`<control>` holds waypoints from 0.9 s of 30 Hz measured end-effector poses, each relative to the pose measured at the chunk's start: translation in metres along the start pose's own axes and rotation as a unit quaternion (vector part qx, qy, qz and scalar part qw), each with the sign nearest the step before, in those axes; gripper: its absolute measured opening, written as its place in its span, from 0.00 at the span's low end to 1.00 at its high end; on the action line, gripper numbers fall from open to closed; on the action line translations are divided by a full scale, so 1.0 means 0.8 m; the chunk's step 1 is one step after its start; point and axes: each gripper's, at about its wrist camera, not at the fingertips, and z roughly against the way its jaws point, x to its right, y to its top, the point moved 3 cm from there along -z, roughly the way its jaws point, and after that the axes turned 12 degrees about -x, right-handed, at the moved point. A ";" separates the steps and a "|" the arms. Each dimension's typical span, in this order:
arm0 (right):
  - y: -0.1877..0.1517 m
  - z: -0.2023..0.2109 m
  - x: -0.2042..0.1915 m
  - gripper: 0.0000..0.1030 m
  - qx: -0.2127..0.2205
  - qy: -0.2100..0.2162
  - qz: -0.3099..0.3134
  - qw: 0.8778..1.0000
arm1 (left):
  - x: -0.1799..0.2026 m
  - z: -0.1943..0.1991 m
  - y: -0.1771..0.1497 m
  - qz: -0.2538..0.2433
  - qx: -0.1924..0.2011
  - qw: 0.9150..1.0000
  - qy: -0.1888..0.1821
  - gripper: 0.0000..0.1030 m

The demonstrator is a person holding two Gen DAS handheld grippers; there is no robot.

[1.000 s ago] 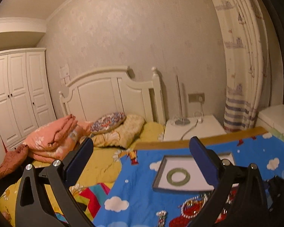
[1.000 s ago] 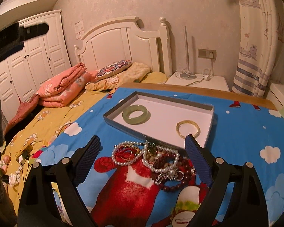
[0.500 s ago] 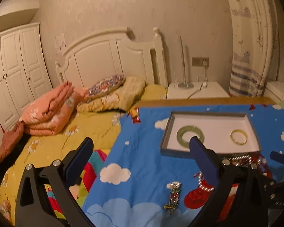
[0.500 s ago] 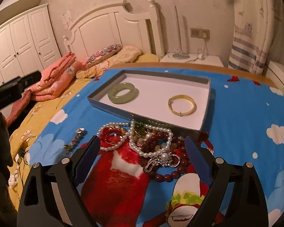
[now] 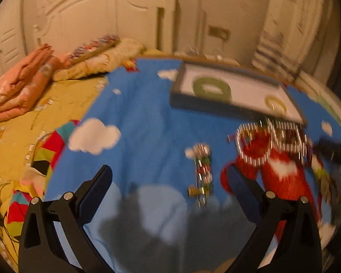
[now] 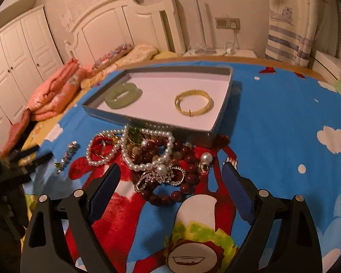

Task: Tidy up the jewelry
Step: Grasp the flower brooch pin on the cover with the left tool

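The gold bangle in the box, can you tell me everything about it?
The gold bangle is a thin, shiny, yellow metal ring with a ribbed band and a small clasp on its near edge. It lies flat on the white floor of the shallow grey box, toward the box's right side, apart from the green jade bangle on the left. Nothing touches it but the box floor. The left wrist view shows it only as a blur.

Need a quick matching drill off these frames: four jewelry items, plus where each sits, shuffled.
Items:
1. green bangle
2. gold bangle
3. beaded brooch
4. dark red bead string

Places:
A. alone on the blue cloth, left of the pile
B. tray, right part
C. in the tangled pile, nearest the right gripper's fingers
D. tray, left end

Pairs: 1-D, 2-B, 3-A, 4-C
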 end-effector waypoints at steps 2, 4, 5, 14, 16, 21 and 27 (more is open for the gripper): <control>0.000 0.000 -0.002 0.85 -0.002 0.000 0.006 1.000 | 0.014 -0.011 -0.007 -0.029 -0.011 1.000 -0.004 0.96; 0.000 -0.004 -0.004 0.85 -0.006 0.000 0.011 1.000 | 0.022 -0.018 -0.010 -0.039 -0.018 0.999 -0.008 0.92; 0.000 -0.004 -0.006 0.85 -0.007 0.001 0.013 1.000 | 0.025 -0.024 -0.007 -0.037 -0.025 0.999 -0.016 0.87; 0.000 0.000 -0.009 0.85 -0.003 0.015 0.019 1.000 | 0.043 -0.037 0.010 -0.054 -0.048 0.997 -0.008 0.66; 0.001 -0.002 -0.011 0.85 -0.006 0.018 0.025 1.000 | 0.046 -0.038 0.016 -0.064 -0.050 0.997 -0.011 0.59; 0.009 -0.002 -0.026 0.84 0.000 0.016 0.049 0.999 | 0.047 -0.036 0.022 -0.069 -0.037 0.997 -0.022 0.18; 0.022 -0.004 -0.064 0.70 0.014 0.019 0.113 0.993 | 0.012 -0.033 0.023 0.001 -0.018 0.995 -0.101 0.17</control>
